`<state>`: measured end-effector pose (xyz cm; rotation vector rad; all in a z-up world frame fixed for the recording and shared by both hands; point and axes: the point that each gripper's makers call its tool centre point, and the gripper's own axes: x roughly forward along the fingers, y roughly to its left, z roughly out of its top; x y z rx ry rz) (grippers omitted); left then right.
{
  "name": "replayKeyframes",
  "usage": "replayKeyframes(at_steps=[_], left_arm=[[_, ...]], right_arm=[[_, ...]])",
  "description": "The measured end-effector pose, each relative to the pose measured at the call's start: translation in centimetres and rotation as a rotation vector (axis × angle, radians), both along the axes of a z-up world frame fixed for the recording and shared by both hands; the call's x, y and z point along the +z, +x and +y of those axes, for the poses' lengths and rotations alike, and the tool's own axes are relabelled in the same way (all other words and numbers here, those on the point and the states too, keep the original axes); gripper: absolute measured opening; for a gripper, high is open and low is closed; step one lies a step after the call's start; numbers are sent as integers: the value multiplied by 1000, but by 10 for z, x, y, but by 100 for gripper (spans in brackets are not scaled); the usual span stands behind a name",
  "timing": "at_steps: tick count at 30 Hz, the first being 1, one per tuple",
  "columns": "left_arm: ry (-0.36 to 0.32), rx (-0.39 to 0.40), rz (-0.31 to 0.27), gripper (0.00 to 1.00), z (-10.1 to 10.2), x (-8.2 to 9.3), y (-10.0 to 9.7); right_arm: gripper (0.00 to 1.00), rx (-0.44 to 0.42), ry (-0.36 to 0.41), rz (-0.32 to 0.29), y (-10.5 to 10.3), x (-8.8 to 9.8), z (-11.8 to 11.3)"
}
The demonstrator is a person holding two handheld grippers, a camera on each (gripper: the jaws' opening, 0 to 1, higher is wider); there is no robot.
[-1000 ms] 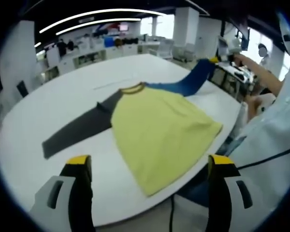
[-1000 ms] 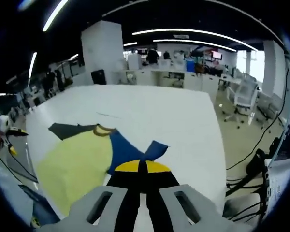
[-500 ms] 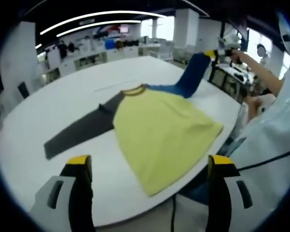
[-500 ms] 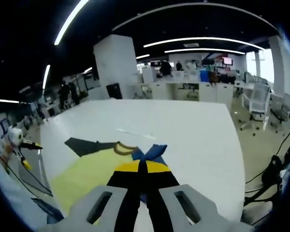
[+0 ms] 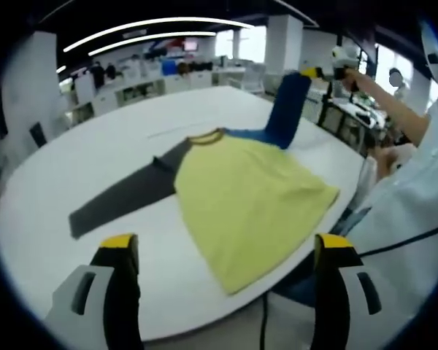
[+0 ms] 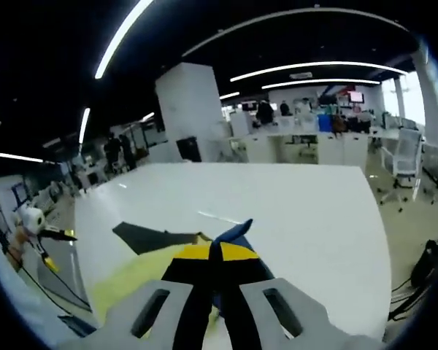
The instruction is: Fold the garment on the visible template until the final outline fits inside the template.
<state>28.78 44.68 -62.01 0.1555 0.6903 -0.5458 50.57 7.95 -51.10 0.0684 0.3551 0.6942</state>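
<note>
Two grippers are in use. My left gripper (image 5: 223,255) is released, jaws spread wide, hovering off the table (image 5: 95,153) edge nearest the shirt (image 5: 241,197) hem. My right gripper (image 6: 214,255) is clenched on the blue sleeve (image 5: 286,106), holding it lifted above the table. The shirt's yellow body and grey sleeve (image 5: 120,200) lie flat on the table.

white sleeve (image 5: 412,211), yellow-tipped black fingers (image 5: 120,251)

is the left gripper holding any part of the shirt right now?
No: in the left gripper view the left gripper is open, hanging short of the shirt, nothing between its jaws.
</note>
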Motion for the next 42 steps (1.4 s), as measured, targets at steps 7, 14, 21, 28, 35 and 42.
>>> replayKeyframes(at_steps=[7,14,21,28,35,42], left_arm=[[-1,16,4,97,3,-1,0],[-5,25,2,96,5,0,1],[-5,39,0,96,7,1,1],[-5,50,-4,96,11,3,1],[-4,49,-3,96,13,3,2],[-4,51,-8,96,14,7,4]], right_arm=[[2,36,29,-12,7,8,22],[2,90,50,-20,13,15,44],[2,134,57,-37,18,23,61],[2,170,65,-40,20,25,81],[2,214,72,-42,24,27,100],[2,235,75,-28,26,20,117]])
